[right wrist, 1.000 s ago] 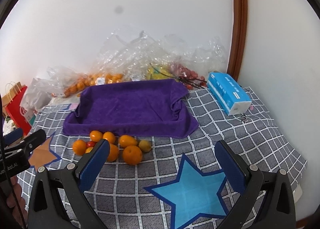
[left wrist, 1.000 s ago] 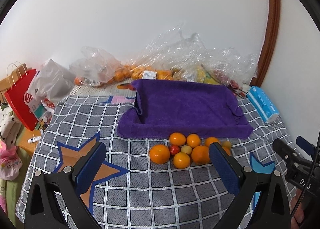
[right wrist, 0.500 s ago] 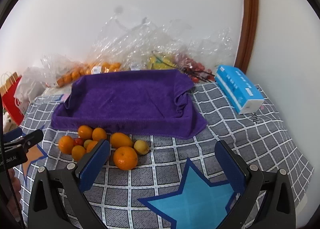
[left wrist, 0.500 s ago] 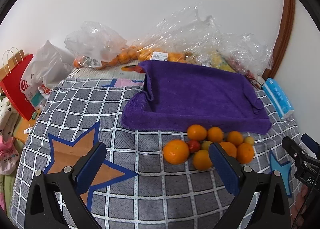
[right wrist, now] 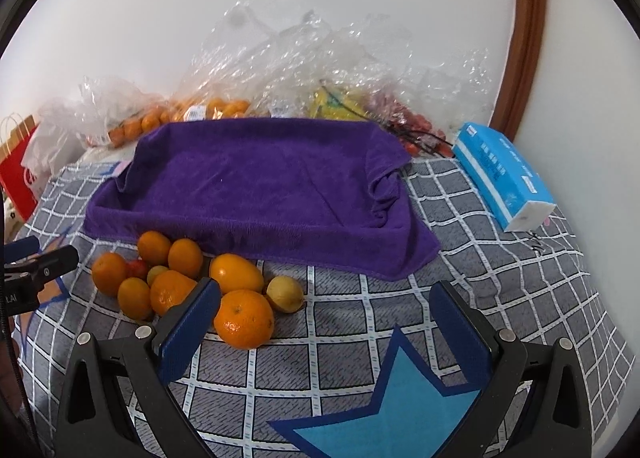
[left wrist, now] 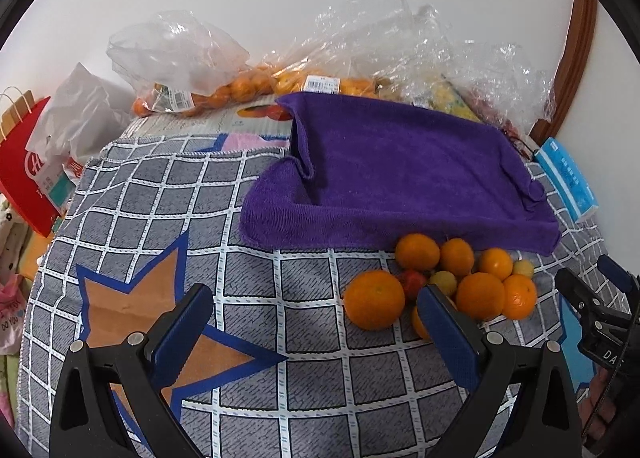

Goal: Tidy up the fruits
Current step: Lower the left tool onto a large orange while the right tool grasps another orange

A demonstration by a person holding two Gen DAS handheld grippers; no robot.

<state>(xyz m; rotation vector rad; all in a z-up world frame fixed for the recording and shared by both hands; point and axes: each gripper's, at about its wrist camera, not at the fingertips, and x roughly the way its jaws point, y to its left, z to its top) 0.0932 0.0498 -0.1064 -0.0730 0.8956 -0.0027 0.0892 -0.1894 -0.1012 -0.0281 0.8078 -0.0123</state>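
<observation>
A heap of loose fruit lies on the checked cloth just in front of a purple towel-lined tray point(left wrist: 400, 161) point(right wrist: 264, 177): several oranges, a small red fruit point(left wrist: 412, 281) and small yellow ones. The largest orange point(left wrist: 374, 299) sits at the heap's left in the left wrist view; another orange point(right wrist: 244, 318) is nearest in the right wrist view. My left gripper point(left wrist: 316, 322) is open and empty, its right finger just in front of the heap. My right gripper point(right wrist: 326, 318) is open and empty, its left finger beside the near orange.
Clear plastic bags point(left wrist: 192, 53) of oranges and other fruit pile against the wall behind the tray. A blue tissue pack point(right wrist: 502, 173) lies to the tray's right. A red paper bag point(left wrist: 24, 165) stands off the left edge. The checked cloth point(left wrist: 160, 197) has star patterns.
Both grippers have moved forward and down toward the fruit heap, which now looks larger and closer. Both stay open. The fruit has not moved.
</observation>
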